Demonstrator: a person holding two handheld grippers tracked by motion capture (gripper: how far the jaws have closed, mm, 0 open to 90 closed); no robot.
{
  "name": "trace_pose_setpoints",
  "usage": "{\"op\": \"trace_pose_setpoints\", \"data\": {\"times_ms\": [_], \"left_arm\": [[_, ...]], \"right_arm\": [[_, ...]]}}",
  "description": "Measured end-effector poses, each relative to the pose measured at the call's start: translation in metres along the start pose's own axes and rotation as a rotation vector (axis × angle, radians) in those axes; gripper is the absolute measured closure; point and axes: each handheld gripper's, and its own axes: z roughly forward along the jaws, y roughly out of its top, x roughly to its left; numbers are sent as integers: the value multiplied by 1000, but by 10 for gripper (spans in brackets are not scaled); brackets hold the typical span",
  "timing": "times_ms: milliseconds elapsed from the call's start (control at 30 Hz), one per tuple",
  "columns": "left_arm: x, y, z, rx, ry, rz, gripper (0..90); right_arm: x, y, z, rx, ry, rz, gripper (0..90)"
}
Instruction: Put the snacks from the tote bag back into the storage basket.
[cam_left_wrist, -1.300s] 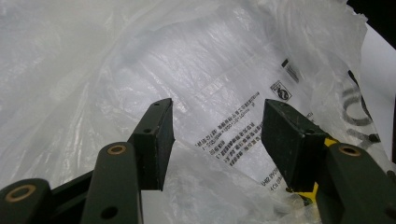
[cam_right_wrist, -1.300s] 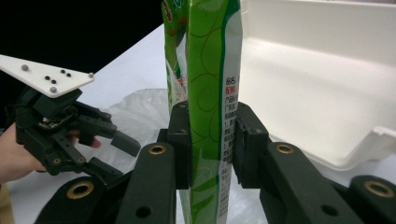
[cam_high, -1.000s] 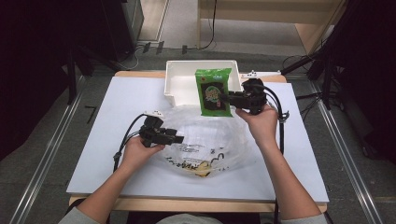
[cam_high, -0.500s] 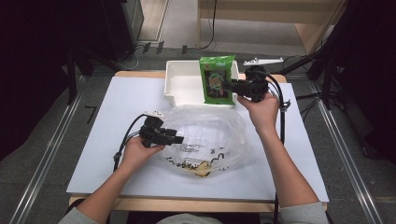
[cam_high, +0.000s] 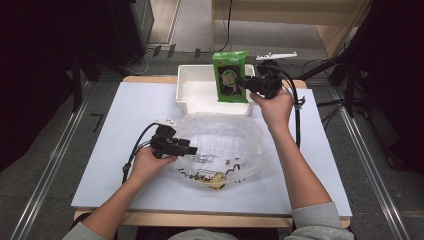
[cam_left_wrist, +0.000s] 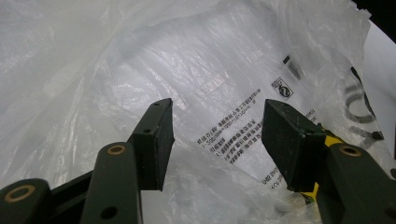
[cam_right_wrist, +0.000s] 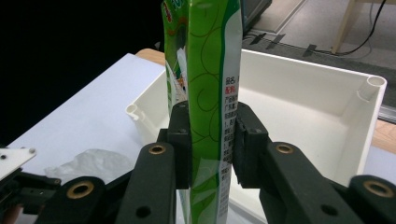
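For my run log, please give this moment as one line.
right gripper: shut on green packet, above white bin | left gripper: open at plastic bag

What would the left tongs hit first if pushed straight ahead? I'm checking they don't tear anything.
The left tongs, jaws open, point into the crinkled clear plastic bag with black print. Its film would likely be met first; how near it lies is unclear.

White-topped table with light wooden edge (cam_high: 100, 165) carries a white rectangular plastic tray (cam_high: 192, 95) at the far edge, crumpled clear plastic bag (cam_high: 220, 145) centre.
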Motion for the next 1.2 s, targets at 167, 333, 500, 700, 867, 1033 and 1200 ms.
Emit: {"op": "trace_pose_setpoints", "data": {"times_ms": [167, 333, 500, 700, 867, 1033, 1200], "left_arm": [[0, 0, 0, 0, -1, 2, 449], [0, 0, 0, 0, -2, 2, 449], [0, 0, -1, -3, -4, 5, 449], [-1, 0, 0, -5, -6, 7, 449], [1, -1, -3, -15, -39, -25, 449], [0, -2, -5, -25, -44, -25, 449], [-3, -6, -5, -10, -15, -13, 449]], "right_arm": [[-1, 7, 7, -6, -16, -1, 737], [-3, 12, 14, -2, -23, -5, 737], [-6, 16, 23, -14, -40, 5, 737], [-7, 24, 38, -20, -45, 17, 737], [-11, 26, 48, -7, -58, 27, 737], [-13, 27, 59, 2, -66, 26, 737], [-16, 28, 68, -12, -52, 42, 737]]}}
